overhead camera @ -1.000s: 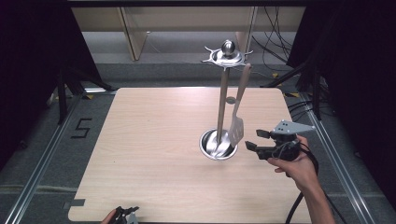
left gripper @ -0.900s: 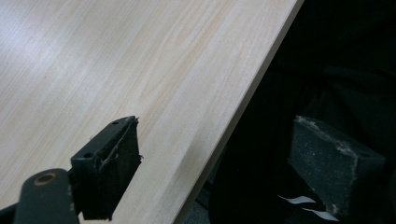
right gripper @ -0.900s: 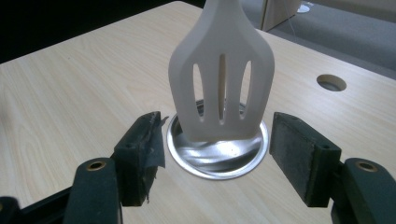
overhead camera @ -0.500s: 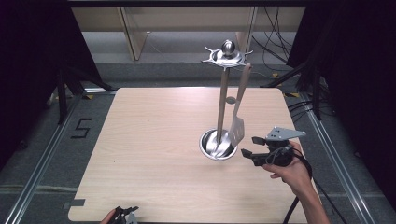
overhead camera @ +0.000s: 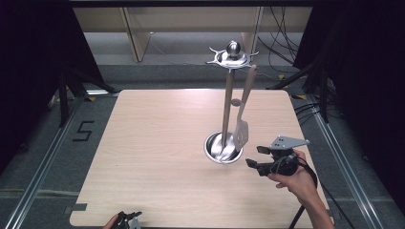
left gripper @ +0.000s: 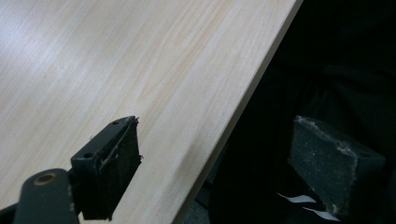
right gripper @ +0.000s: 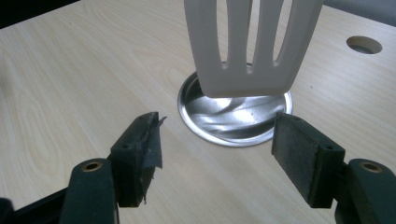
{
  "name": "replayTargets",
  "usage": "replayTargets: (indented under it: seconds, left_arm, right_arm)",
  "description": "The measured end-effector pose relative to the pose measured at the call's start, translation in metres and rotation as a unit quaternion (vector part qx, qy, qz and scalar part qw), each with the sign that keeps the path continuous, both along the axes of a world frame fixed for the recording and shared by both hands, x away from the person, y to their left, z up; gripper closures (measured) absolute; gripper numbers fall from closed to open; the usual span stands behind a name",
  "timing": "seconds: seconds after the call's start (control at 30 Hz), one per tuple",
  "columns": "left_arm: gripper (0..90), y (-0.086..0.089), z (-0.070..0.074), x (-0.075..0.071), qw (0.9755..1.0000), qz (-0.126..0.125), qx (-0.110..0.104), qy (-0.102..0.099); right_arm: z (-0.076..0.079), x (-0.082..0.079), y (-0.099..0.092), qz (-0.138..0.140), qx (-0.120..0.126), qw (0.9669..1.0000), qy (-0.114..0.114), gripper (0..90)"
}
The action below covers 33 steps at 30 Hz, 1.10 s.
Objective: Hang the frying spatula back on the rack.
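Right gripper [overhead camera: 260,156] near the surface's [overhead camera: 153,143] right edge, jaws wide, empty, facing the utensil stand's round base [overhead camera: 223,148]; slotted spatula [overhead camera: 241,131] hangs above it. Left gripper [left gripper: 219,154] at the near edge, jaws wide, empty.

The left claw [left gripper: 219,163], jaws wide apart, straddles the wooden table's [left gripper: 116,60] edge.

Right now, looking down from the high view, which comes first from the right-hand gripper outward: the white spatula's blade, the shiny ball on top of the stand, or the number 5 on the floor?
From the right gripper:
1. Spatula blade, just beyond it, hanging over the stand's round base.
2. Ball, at the top of the stand.
3. Number 5, on the floor past the table's left edge.
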<state>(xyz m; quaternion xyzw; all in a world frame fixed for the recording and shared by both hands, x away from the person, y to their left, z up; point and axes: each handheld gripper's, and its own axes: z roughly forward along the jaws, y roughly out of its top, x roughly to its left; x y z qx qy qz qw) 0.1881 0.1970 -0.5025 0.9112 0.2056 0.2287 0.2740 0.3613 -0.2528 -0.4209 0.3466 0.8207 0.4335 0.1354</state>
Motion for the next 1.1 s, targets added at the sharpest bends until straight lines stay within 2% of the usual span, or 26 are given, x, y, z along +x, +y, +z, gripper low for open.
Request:
replayTargets:
  seconds: [0.13, 0.2, 0.27, 0.3, 0.37, 0.4, 0.53, 0.6, 0.63, 0.67, 0.7, 0.77, 0.83, 0.93, 0.97, 1.0, 1.03, 1.07, 1.1]
  left_arm:
    - [15.5, -0.001, 0.000, 0.001, 1.0000, 0.004, 0.002, -0.004]
    - [15.5, 0.000, -0.001, 0.001, 1.0000, 0.001, 0.000, 0.001]
    - [15.5, 0.000, -0.001, 0.001, 1.0000, 0.000, 0.000, 0.001]
    - [15.5, 0.000, 0.000, 0.001, 1.0000, 0.002, 0.003, -0.003]
    - [15.5, 0.001, 0.000, 0.001, 1.0000, -0.002, -0.005, 0.003]
    - [15.5, 0.002, 0.000, 0.001, 1.0000, 0.002, -0.005, -0.001]
    - [15.5, 0.002, -0.001, 0.001, 1.0000, 0.002, -0.003, -0.001]
    - [15.5, 0.001, -0.001, 0.000, 1.0000, 0.002, -0.003, -0.002]
    - [15.5, 0.001, -0.001, 0.000, 1.0000, -0.001, -0.005, 0.000]
    - [15.5, 0.001, 0.000, -0.001, 1.0000, 0.000, -0.002, -0.003]
    - [15.5, 0.002, -0.001, -0.001, 1.0000, 0.000, -0.001, -0.002]
    - [15.5, 0.002, -0.001, -0.001, 1.0000, 0.001, -0.001, -0.005]
    - [15.5, 0.002, 0.001, -0.001, 1.0000, -0.001, -0.002, -0.006]
    - [15.5, 0.001, 0.000, -0.001, 1.0000, -0.007, -0.006, 0.001]
    - [15.5, 0.001, 0.000, -0.001, 1.0000, -0.006, -0.001, -0.004]
    - [15.5, 0.001, 0.000, -0.002, 1.0000, -0.004, 0.000, -0.005]
    - [15.5, 0.001, 0.000, -0.002, 1.0000, -0.004, -0.001, -0.004]
    - [15.5, 0.001, 0.000, -0.001, 1.0000, -0.002, 0.001, -0.007]
    - [15.5, 0.002, 0.000, -0.002, 1.0000, -0.004, -0.004, -0.004]
  right_arm:
    - [-0.002, 0.000, -0.001, 0.010, -0.007, 0.9999, -0.002, 33.5]
    - [-0.004, -0.002, 0.000, 0.006, -0.006, 1.0000, 0.000, 33.4]
    - [-0.007, -0.001, 0.000, 0.016, -0.013, 0.9998, -0.002, 33.2]
    - [-0.008, -0.003, 0.001, 0.009, -0.013, 0.9998, 0.007, 33.1]
    - [-0.011, -0.002, 0.001, 0.019, -0.020, 0.9996, 0.003, 32.9]
    - [-0.012, -0.002, 0.001, 0.017, -0.020, 0.9996, 0.006, 32.9]
    - [-0.014, -0.007, 0.002, 0.005, -0.011, 0.9997, 0.022, 32.7]
    - [-0.015, -0.006, 0.000, 0.008, -0.018, 0.9998, 0.009, 32.7]
    - [-0.016, -0.008, 0.001, 0.003, -0.014, 0.9997, 0.019, 32.7]
    - [-0.018, -0.008, 0.000, 0.007, -0.020, 0.9997, 0.014, 32.7]
    - [-0.020, -0.010, 0.001, -0.001, -0.014, 0.9997, 0.019, 32.7]
    - [-0.022, -0.012, 0.001, 0.000, -0.018, 0.9996, 0.023, 32.6]
    - [-0.024, -0.012, 0.000, 0.004, -0.019, 0.9997, 0.016, 32.6]
    - [-0.027, -0.016, 0.000, 0.005, -0.020, 0.9995, 0.024, 32.3]
    - [-0.028, -0.015, -0.001, 0.006, -0.021, 0.9996, 0.017, 32.3]
    - [-0.029, -0.017, -0.001, 0.003, -0.021, 0.9995, 0.025, 32.3]
    - [-0.032, -0.015, -0.002, 0.007, -0.022, 0.9997, 0.012, 32.3]
    - [-0.032, -0.018, -0.001, 0.001, -0.021, 0.9994, 0.027, 32.2]
    - [-0.034, -0.016, -0.003, 0.007, -0.025, 0.9995, 0.017, 32.2]
